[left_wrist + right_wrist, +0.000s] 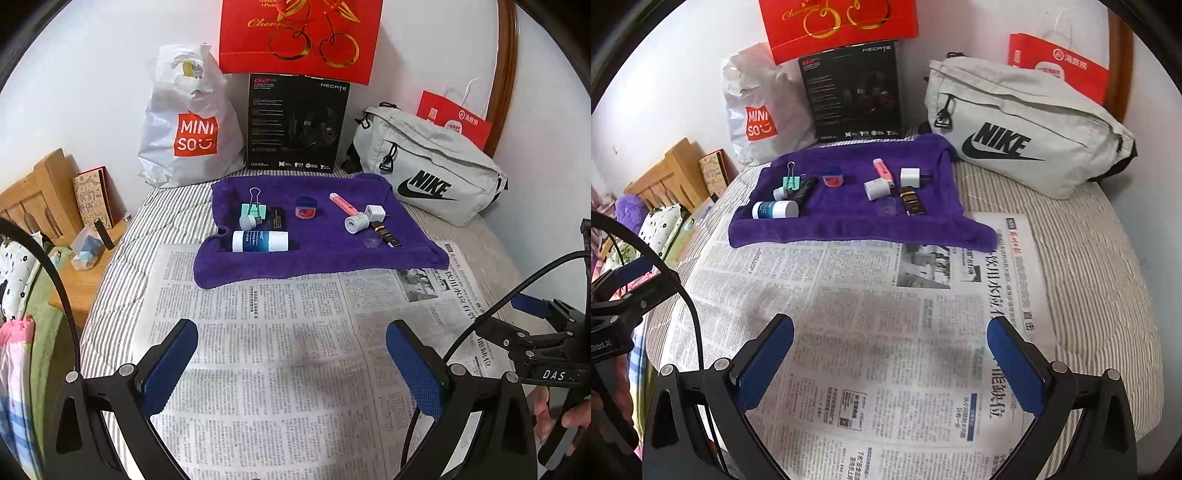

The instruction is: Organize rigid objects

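The left gripper [291, 365] and the right gripper [890, 365] both stand spread wide with nothing between their blue pads, hovering over the newspaper [280, 332] well short of the small items. Those items all lie on the purple towel [332, 254], and they look sorted into two clusters: on the left a white bottle [260, 240] lying on its side, a green binder clip [254, 206] and a black stick beside it, then a small round tin [306, 207] near the middle, and on the right a pink marker [341, 204], a white charger plug [375, 213], a white roll [356, 223] and a dark tube [386, 234]. Judging by this tidy spread and the empty tools held back, the arranging seems finished or nearly so. The towel rests partly on the newspaper, which covers a striped bed [1100, 266]. Against the white wall stand a white shopping bag [184, 122], a black box [295, 125], a red gift bag [299, 37] and a grey waist bag [428, 166].
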